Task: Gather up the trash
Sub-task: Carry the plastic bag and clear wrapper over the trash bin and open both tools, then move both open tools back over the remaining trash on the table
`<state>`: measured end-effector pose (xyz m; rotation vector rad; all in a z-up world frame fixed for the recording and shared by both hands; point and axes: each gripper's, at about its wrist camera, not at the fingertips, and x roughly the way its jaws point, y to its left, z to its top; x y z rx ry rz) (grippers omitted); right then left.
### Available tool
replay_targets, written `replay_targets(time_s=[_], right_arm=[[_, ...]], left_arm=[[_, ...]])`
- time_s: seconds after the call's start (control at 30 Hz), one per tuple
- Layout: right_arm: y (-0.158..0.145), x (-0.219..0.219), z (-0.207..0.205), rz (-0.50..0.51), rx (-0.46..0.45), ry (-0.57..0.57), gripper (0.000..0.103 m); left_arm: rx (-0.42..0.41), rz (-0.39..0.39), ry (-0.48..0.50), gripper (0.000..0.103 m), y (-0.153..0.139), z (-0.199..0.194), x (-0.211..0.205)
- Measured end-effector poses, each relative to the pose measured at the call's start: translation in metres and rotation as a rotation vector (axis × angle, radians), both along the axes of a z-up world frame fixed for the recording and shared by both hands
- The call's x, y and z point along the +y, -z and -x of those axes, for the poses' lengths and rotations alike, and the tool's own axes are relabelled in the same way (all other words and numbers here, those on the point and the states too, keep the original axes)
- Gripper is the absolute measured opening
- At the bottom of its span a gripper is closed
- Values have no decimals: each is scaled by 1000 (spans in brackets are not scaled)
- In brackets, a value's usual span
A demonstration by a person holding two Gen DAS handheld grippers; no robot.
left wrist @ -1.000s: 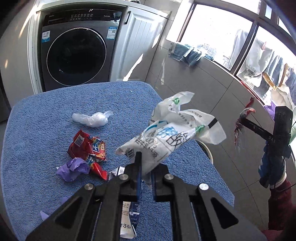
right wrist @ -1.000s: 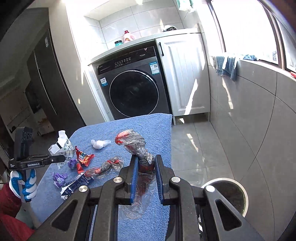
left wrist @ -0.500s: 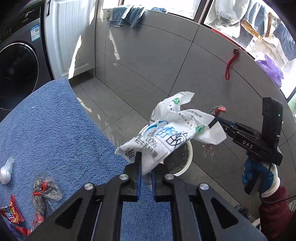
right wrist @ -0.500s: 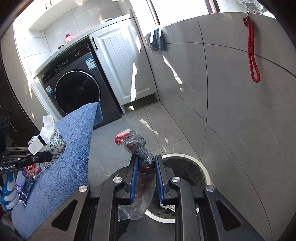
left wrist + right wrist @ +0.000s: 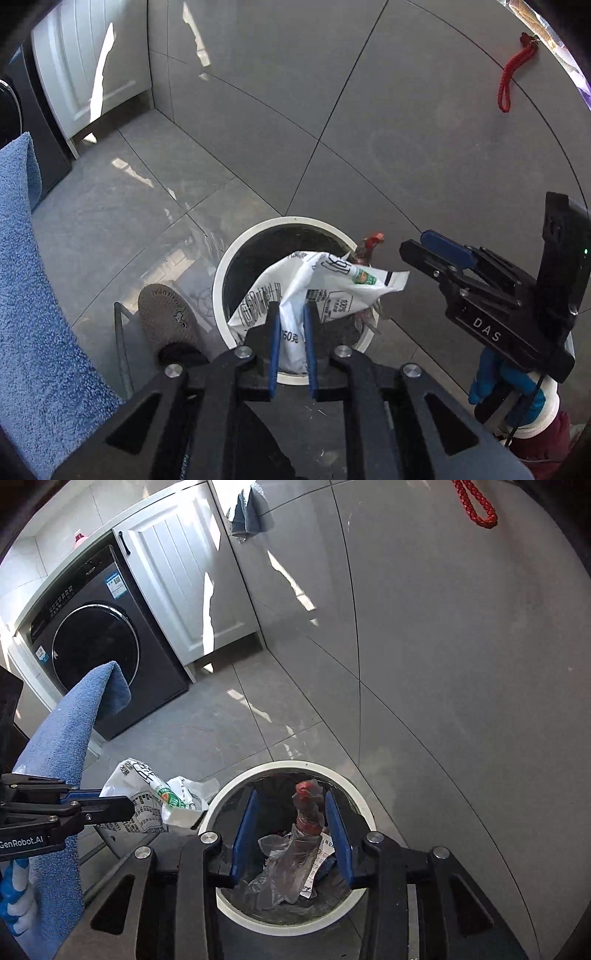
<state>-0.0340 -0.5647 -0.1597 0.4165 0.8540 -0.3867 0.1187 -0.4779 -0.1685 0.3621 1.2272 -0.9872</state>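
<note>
Loosely between parted right gripper [image 5: 290, 834] pads [image 5: 242, 830]: clear wrapper [image 5: 295, 853].

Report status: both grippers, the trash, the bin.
Left gripper pinching white bag. Right gripper just opened, clear wrapper dropping into bin. Nothing blocking.

Dark front-load washing machine [image 5: 96, 653] sat beside white cabinet door [image 5: 184, 587]. Blue towel [image 5: 66, 731] covered desk edge. Red cord loop [image 5: 511, 83] hung on grey tiled wall. Slipper [image 5: 166, 319] lay on floor.
</note>
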Motion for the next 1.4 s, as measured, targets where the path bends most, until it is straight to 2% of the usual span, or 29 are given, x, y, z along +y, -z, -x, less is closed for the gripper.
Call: replay_targets(time_s=[0.07,0.2,0.47,0.73,0.93,1.17,1.4], right_arm=[[2,-2,4,1,10,13,41],[-3,0,16,-5,5,28,41],[-24,26,26,25,-16,6,41],[-60,78,26,73,-68,-87,43],[-94,121,20,114,-129,-162,44],[-128,167,11,156,-178,-240,46],[-138,217,0,163,-171,-318,47]], left_arm=[[26,10,-10,15,2,0,-1],[25,46,-20,31,-8,3,14],[-70,135,-86,32,-59,13,71],[-164,166,-152,32,-100,31,167],[-213,196,-266,34,-120,29,255],[-294,232,-428,35,-133,26,364],[-324,211,-603,36,-123,18,470]])
